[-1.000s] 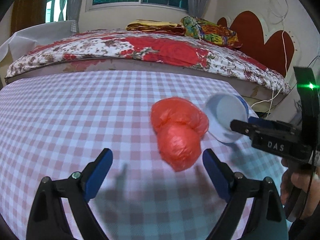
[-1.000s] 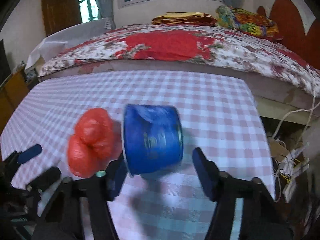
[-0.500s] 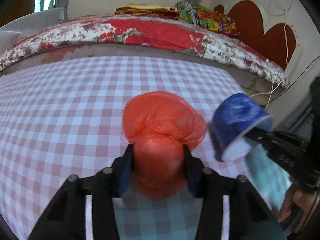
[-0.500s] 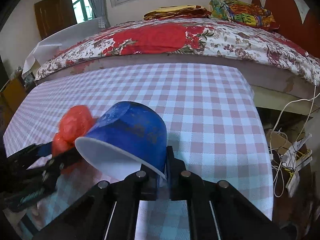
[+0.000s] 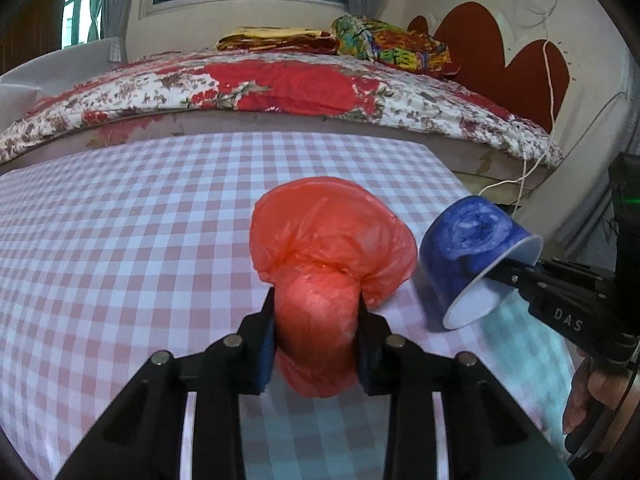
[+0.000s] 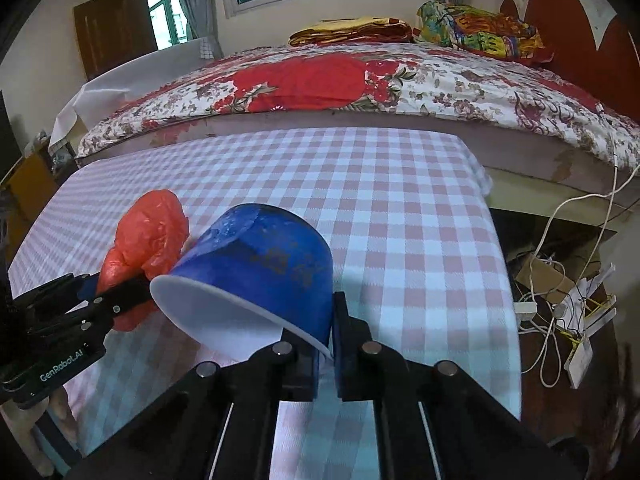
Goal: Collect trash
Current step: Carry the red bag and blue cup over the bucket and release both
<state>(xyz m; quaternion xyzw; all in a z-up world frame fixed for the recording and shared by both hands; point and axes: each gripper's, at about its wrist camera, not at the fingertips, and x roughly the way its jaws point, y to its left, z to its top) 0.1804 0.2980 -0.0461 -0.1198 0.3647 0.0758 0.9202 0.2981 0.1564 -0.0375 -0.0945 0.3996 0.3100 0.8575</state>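
Over a checked tablecloth (image 5: 120,240), the left gripper (image 5: 316,328) is closed around the lower end of a red plastic bag (image 5: 328,240). The right gripper (image 6: 326,344) pinches the rim of a tilted blue cup (image 6: 264,264). That thin rim hold could slip.

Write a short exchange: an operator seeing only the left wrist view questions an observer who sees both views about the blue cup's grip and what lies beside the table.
Operator: My left gripper grips the red bag. How does the right gripper hold the blue cup?
Observer: Its jaws pinch the cup's wall at the rim, one inside the white interior, one outside.
Operator: What lies off the table's right edge?
Observer: Tangled white cables and a cardboard box on the floor.
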